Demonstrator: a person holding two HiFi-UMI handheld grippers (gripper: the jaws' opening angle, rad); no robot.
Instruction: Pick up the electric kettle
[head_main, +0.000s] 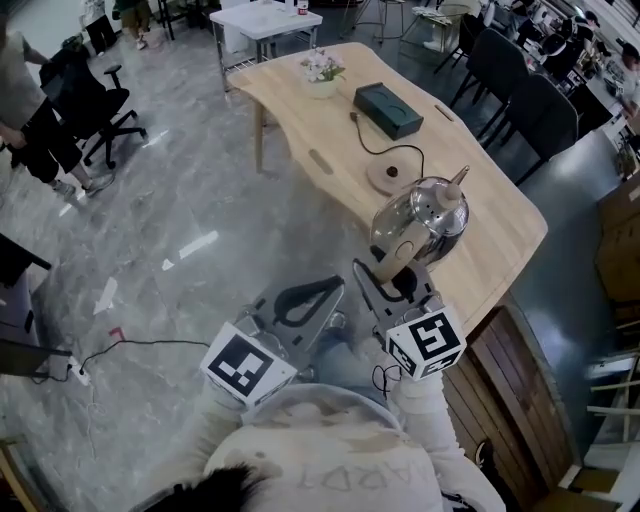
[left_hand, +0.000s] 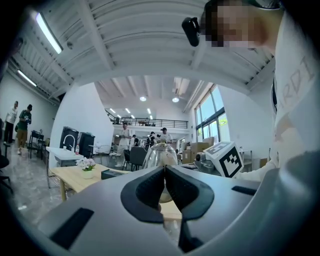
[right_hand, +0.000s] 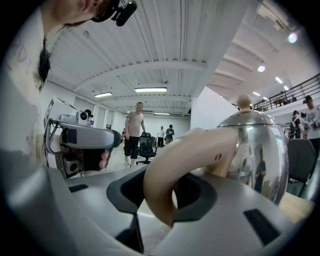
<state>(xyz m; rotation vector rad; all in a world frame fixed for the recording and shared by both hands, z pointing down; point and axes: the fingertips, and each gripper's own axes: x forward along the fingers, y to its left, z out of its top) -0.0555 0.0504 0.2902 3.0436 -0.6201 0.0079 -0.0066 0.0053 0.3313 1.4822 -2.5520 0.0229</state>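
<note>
Right gripper view: right gripper (right_hand: 167, 194) grips the electric kettle (right_hand: 261, 155) by its stiff handle (right_hand: 200, 145); the polished body looks slippery, weighty.

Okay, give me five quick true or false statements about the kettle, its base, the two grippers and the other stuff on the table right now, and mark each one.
1. The right gripper has its jaws closed on the kettle's handle. True.
2. The kettle sits on its round base. False: it is off the base, which lies bare on the table.
3. The left gripper holds the kettle's lid. False: its jaws are together with nothing between them.
4. A dark box lies on the table beyond the base. True.
5. The flower pot stands on the floor. False: it stands on the table, near its far end.
</note>
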